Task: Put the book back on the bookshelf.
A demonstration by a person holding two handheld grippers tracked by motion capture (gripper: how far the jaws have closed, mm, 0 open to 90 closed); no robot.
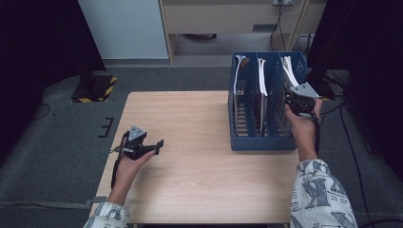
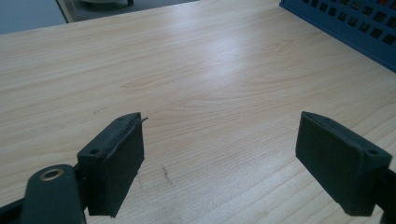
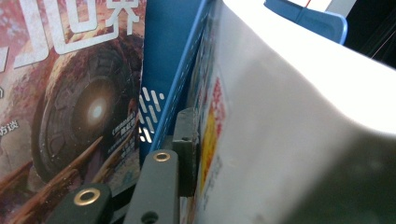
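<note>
A grip is being taken by the right gripper (image 1: 295,100) on the magazine (image 3: 280,140) in the rightmost slot of the blue file rack (image 1: 249,140) at the table's (image 1: 190,180) far right — the pad is pressed flat against its cover, the bundle pinched between narrowed jaws. A steady lift straight up and clear of the divider looks to be called for next. The left gripper (image 2: 219,163) is held idle over bare wood, jaws spread wide, nothing between them. On the neighbouring magazine (image 3: 70,102) large pale characters are seen — cropped, not readable.
</note>
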